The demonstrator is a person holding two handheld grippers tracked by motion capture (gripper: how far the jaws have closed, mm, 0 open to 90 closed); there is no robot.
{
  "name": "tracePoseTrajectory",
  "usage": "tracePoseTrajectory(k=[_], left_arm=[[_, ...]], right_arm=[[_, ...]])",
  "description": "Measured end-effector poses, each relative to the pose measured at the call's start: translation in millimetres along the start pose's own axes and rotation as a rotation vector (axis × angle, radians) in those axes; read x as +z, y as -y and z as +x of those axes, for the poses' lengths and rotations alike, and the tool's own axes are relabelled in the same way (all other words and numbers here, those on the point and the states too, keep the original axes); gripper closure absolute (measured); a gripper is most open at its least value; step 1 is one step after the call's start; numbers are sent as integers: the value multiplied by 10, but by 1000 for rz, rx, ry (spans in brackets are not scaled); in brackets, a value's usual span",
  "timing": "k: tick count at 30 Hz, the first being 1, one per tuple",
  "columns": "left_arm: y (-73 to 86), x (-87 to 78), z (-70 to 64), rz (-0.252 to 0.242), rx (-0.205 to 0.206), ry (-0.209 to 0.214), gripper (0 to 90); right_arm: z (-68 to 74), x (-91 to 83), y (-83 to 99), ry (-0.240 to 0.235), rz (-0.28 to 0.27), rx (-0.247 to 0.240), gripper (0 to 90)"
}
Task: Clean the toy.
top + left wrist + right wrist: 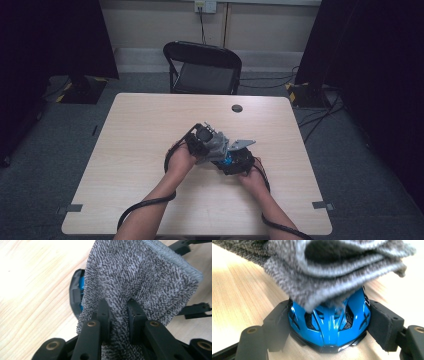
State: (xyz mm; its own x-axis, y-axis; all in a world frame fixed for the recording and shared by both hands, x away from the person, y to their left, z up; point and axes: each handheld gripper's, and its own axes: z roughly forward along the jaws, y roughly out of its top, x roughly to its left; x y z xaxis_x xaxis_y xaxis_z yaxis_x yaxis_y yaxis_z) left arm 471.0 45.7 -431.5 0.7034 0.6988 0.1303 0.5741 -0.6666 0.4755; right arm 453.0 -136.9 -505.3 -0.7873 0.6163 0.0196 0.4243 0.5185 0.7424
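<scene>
- Just above the right tool (329,322), clamped on a blue helmet (329,327), hangs the grey cloth (140,282);
- left tool (118,312) pinches that cloth (folded), touching the helmet's top.

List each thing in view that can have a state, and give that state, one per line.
Left gripper: shut on the grey cloth, pinching a fold.
Right gripper: shut on the blue helmet, jaws against both sides.
Grey cloth: bunched and folded, draped over the helmet.
Blue helmet: partly covered by the cloth, held low over the table.
Table: bare light wood.
Folding chair: unfolded, unoccupied.
</scene>
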Motion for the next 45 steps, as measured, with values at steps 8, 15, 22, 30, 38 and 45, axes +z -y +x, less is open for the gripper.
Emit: tracePoseTrajectory(k=[8,15,22,30,38,45], left_arm=[[30,-3,96,10,-22,-6,756],[34,-10,161,12,-42,-16,756],[28,-21,215,12,-49,-29,756],[40,-44,316,9,-82,-45,756],[61,-31,387,13,-102,-50,756],[92,-35,470,19,-119,-68,757]], right_arm=[[3,-1,0,1,0,1,256],[4,-1,1,1,0,1,256],[4,-1,1,1,0,1,256],[5,-1,1,2,0,1,256],[8,-2,2,3,0,1,255],[9,-2,2,3,0,1,256]])
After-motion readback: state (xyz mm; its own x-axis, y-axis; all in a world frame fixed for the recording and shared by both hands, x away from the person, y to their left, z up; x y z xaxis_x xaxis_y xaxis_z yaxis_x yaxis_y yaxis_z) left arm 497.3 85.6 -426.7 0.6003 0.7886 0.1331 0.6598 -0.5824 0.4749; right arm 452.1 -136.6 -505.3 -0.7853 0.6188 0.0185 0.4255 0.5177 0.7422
